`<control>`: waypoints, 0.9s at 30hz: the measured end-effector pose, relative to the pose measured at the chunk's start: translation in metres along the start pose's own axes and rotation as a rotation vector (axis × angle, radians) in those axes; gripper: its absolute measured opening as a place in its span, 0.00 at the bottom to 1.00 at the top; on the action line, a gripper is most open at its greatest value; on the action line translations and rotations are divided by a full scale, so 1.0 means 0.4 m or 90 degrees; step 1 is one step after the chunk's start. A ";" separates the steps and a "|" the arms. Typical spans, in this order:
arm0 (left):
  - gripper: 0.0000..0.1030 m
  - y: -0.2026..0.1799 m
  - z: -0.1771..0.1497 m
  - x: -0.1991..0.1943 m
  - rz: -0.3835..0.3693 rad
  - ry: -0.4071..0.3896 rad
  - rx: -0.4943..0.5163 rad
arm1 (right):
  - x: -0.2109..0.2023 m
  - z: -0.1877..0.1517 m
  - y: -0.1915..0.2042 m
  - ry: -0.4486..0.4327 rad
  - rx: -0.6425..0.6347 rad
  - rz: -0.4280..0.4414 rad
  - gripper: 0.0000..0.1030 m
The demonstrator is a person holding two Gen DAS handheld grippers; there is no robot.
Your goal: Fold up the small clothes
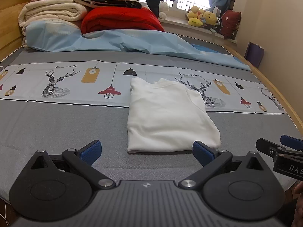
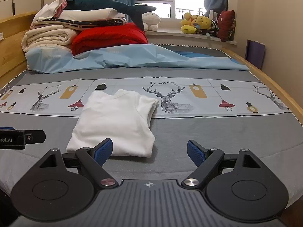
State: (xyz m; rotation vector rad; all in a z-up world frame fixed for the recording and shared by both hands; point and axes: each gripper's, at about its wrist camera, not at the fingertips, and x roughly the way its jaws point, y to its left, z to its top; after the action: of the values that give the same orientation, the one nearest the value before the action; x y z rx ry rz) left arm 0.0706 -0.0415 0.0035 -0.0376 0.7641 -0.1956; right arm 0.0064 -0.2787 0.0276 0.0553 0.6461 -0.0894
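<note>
A white garment lies folded into a neat rectangle on the grey bed cover, its collar end toward the deer-print strip. It also shows in the right wrist view. My left gripper is open and empty, just in front of the garment's near edge. My right gripper is open and empty, in front of the garment's near right corner. The right gripper's tip shows at the left view's right edge, and the left gripper's tip at the right view's left edge.
A crumpled light blue sheet lies across the bed behind the print strip. Stacked blankets and a red quilt sit at the headboard end. Plush toys line the windowsill. The wooden bed rail runs along the right.
</note>
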 end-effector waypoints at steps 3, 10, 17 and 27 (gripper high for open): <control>0.99 0.000 0.000 0.000 0.000 0.000 0.001 | 0.000 0.000 0.000 0.001 0.001 0.000 0.84; 0.99 0.000 0.000 0.000 -0.001 -0.001 0.003 | 0.002 -0.002 0.005 0.002 0.001 0.001 0.84; 0.99 0.001 0.000 0.001 -0.001 -0.001 0.003 | 0.004 -0.002 0.008 0.004 0.002 0.004 0.84; 0.99 -0.001 -0.001 0.001 -0.003 -0.003 0.004 | 0.005 -0.003 0.007 0.006 0.004 0.005 0.84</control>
State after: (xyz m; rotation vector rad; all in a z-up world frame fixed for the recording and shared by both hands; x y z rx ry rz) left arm 0.0704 -0.0419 0.0030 -0.0335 0.7593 -0.2018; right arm 0.0075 -0.2758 0.0254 0.0635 0.6548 -0.0838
